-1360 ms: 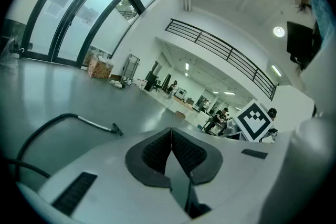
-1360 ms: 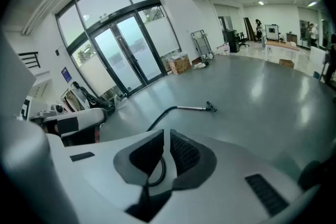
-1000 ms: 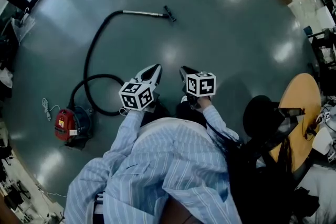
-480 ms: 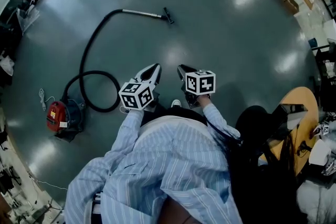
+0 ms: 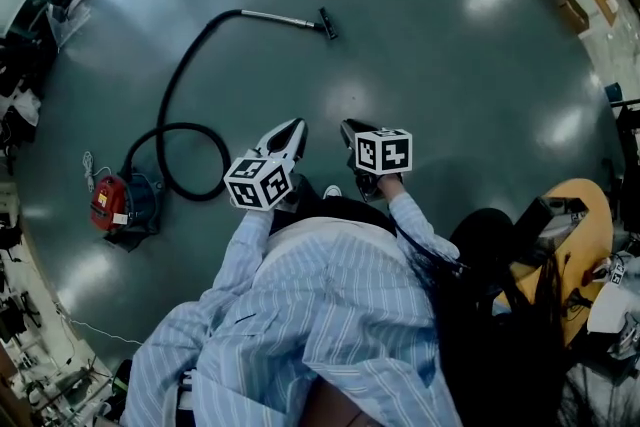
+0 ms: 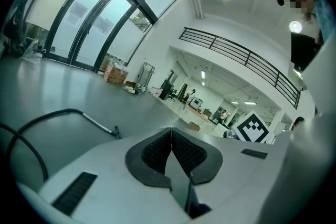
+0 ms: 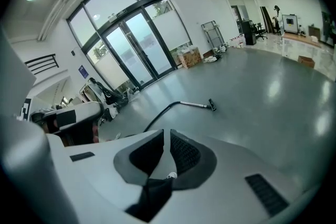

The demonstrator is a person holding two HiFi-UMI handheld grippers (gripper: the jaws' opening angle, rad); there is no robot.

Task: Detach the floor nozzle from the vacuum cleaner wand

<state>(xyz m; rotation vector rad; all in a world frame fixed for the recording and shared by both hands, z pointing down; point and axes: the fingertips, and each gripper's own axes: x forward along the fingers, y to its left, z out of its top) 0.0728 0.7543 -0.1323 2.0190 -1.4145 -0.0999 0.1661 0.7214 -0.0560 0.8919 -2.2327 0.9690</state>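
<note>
I stand on a glossy grey-green floor [image 5: 440, 65] with a tool in each hand, both held out side by side in front of my striped shirt [image 5: 310, 315]. My left tool [image 5: 296, 127] is clenched, its ribbed pads pressed together with nothing between them. My right tool [image 5: 347, 127], just beside it, is clenched and empty as well. The vacuum cleaner lies ahead of me on the floor, well apart from both tools. Its red canister [image 5: 112, 207] sits off to my left, and a black hose [image 5: 168, 110] loops out from it and curves away to the metal wand [image 5: 278, 16], which lies flat. The floor nozzle [image 5: 326, 25], small and dark, is at the far end of that wand, joined to it and untouched, far beyond the tips of my tools. Tall glass doors [image 7: 131, 44] line the wall behind the vacuum cleaner, and ceiling lights glare off the floor.
</note>
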